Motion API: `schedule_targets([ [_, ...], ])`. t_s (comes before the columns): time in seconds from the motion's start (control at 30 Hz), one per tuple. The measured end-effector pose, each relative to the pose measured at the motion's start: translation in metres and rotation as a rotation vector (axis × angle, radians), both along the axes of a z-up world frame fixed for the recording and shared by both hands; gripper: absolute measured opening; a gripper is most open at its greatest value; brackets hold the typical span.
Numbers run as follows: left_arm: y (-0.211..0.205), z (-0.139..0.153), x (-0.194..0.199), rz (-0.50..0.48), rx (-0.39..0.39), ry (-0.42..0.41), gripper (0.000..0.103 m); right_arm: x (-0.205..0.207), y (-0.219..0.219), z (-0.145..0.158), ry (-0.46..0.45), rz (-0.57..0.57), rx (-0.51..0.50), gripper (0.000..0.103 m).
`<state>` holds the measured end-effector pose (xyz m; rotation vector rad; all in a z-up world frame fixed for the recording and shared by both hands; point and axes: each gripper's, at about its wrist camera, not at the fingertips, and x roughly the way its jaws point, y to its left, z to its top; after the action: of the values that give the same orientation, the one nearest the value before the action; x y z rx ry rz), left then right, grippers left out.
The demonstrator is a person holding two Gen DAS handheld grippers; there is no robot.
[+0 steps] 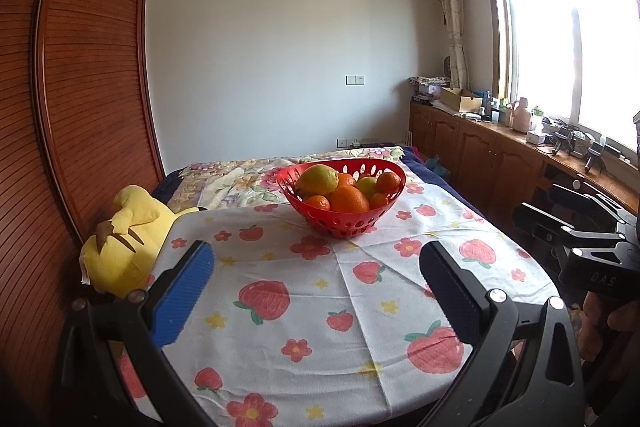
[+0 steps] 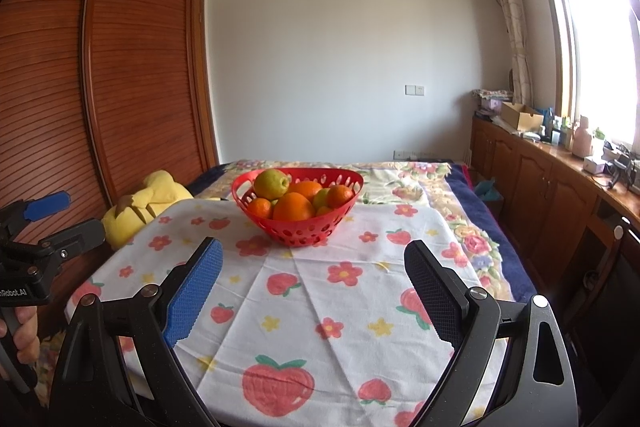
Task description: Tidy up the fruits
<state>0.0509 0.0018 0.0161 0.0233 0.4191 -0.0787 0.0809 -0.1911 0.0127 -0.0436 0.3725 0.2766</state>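
Left gripper (image 1: 316,287) jaws wide apart, nothing between them, only the strawberry-print cloth (image 1: 304,307) below. Right gripper (image 2: 314,287) same: jaws spread wide, empty, over the same cloth. Both hover low at the near edge of the table (image 2: 420,399), pointing slightly downward toward the red basket (image 2: 298,227), well short of it. The basket sits toward the far side of the cloth, roughly centred between the two grippers. All visible fruit is piled inside it: a yellow-green pear-like fruit (image 2: 272,184) on top at left, a big orange (image 2: 293,207) in front, smaller mandarins (image 2: 259,207) and a greenish one around them; exact count can't be told, some are hidden. No fruit lies loose on the cloth and no second container is in view, so it can't be told whether sorting is done or not begun. My read: either fruit is already gathered, or none has been taken out yet; grippers empty either way. Each wrist view catches the other gripper at its edge, with a person's hand (image 2: 18,331) wrapped around the handle, so the two are held side by side at similar height. Beyond the table: a bed with a floral blanket (image 1: 240,179), a yellow plush toy (image 1: 128,235) at left by the wooden wardrobe (image 1: 80,87), and a cluttered window counter (image 1: 520,135) at right.
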Motion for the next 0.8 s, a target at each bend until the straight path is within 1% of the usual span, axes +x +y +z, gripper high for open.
schedule_targets([
  [0.8, 0.0013, 0.0004, -0.0024, 0.01, 0.0, -0.008, 0.103, 0.0002, -0.0001, -0.0003, 0.0, -0.003, -0.002, 0.094],
])
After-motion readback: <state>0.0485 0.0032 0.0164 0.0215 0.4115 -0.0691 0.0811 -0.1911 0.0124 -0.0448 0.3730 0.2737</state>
